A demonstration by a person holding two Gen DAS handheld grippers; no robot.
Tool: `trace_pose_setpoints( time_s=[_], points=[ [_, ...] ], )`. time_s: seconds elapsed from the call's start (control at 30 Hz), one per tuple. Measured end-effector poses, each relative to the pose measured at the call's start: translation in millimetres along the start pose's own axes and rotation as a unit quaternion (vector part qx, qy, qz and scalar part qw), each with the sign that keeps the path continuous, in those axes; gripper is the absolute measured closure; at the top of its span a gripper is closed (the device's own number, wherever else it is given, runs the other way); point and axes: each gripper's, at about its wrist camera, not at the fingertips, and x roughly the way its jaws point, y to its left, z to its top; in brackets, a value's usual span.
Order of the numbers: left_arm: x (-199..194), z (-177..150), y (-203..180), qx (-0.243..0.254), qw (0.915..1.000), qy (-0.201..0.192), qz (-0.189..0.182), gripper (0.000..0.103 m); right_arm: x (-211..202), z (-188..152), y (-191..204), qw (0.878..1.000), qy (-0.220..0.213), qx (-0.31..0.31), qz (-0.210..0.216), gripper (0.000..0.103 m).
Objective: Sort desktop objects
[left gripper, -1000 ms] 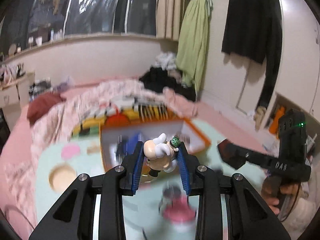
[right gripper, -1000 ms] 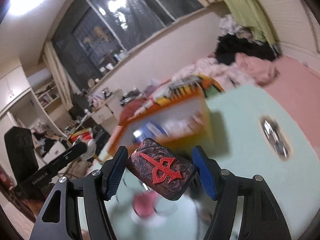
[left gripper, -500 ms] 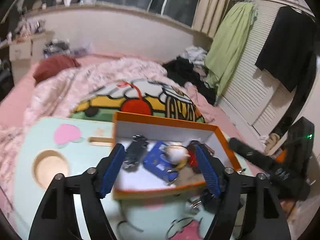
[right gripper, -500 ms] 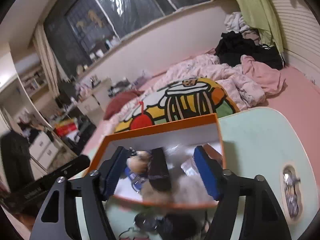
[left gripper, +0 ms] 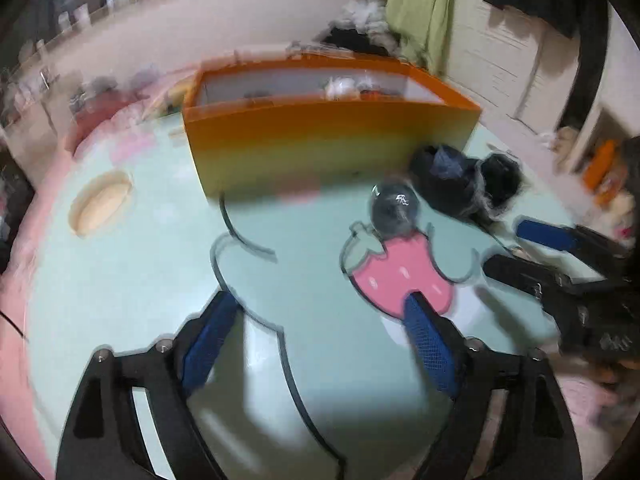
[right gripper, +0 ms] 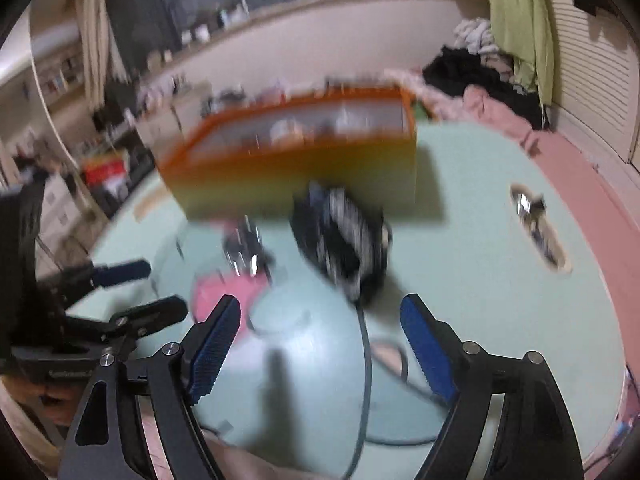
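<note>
Closest in, both tools hang empty over the mint-green table (left gripper: 132, 280). The left hand-held gripper (left gripper: 316, 340) has its jaws opening, already wide, with nothing between the blue pads but the painted tabletop. The right hand-held gripper (right gripper: 320, 344) is likewise opening and bare, its jaws framing a stretch of table and a thin dark cord (right gripper: 366, 364) that trails toward the camera.

Just beyond the left tool, a small round dark object (left gripper: 394, 208) rests at the top of the pink strawberry print (left gripper: 400, 276); blur hides what it is. It looks light and smooth, probably prone to roll, so a pinch across its widest part seems safest. Beside it, and straight ahead of the right tool, sits a black bundle (right gripper: 344, 236), soft-looking with fuzzy patches. It should squash rather than slip, and grabbing its bulk from above would likely hold, though the cord may drag along if it is attached.

Farther back stands the orange box (left gripper: 328, 144), open-topped and already holding several items. Its near wall rises just behind both loose things, so anything lifted must clear that rim. Open table lies to the left of the box, around a round recess (left gripper: 100, 204); the two tools sit close together on the strawberry side, where crowding is the likelier trouble.
</note>
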Motion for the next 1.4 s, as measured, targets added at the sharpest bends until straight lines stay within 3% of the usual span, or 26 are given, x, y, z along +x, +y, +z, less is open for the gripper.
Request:
trace_pose_setpoints(
  time_s=[0.03,0.17,0.3,1.4],
  points=[
    [4.0,-0.9,-5.5,0.003,0.9999,0.002,0.01,0.008,2.6,-1.7,-0.2,1.0,-0.001,-0.006,-0.007,0.018],
    [13.3,0.7,-3.7,-0.02,0.9995,0.006,0.026,0.002,13.2,-3.7,1.3,0.999,0.018,-0.022,-0.029,0.003],
    [19.1,4.8,-1.3,-0.026,0.9992,0.006,0.03,0.001,14.3,-9.8,3.9,0.998,0.016,-0.03,-0.043,0.003],
    [13.1,5.1,4.5,-0.023,0.9994,0.002,0.027,0.001,12.3,-3.6,3.9,0.999,0.015,-0.029,-0.037,0.0]
  ],
)
